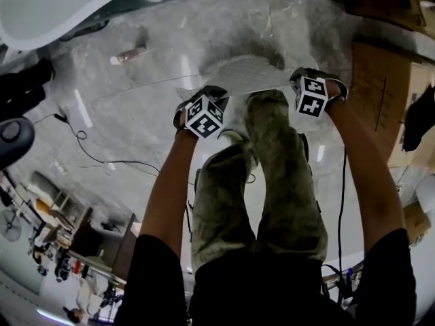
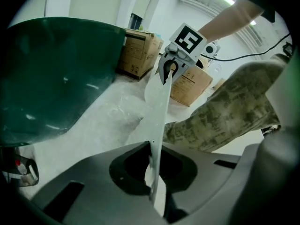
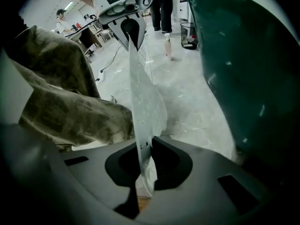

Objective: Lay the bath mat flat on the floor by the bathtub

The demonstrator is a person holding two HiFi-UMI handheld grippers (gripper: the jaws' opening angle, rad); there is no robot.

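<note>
The thin white bath mat (image 1: 245, 73) hangs stretched between both grippers, above the pale floor and in front of the person's legs. My left gripper (image 1: 197, 107) is shut on one end of it, and the mat (image 2: 158, 111) runs edge-on out of those jaws (image 2: 152, 182) toward the right gripper (image 2: 168, 69). My right gripper (image 1: 314, 90) is shut on the other end; the mat (image 3: 143, 107) leaves its jaws (image 3: 143, 168) and reaches the left gripper (image 3: 130, 29). The bathtub (image 1: 47, 5), white-rimmed with a dark green outside (image 2: 51, 78) (image 3: 243, 64), stands close beyond the mat.
Cardboard boxes (image 2: 138, 50) (image 1: 377, 94) stand at the right of the floor. A bottle (image 3: 167, 46) (image 1: 129, 54) stands near the tub, a waste bin (image 3: 189, 34) beyond it. Cables (image 1: 95, 155) trail across the floor. The person's camouflage trouser legs (image 1: 272, 175) are just behind the mat.
</note>
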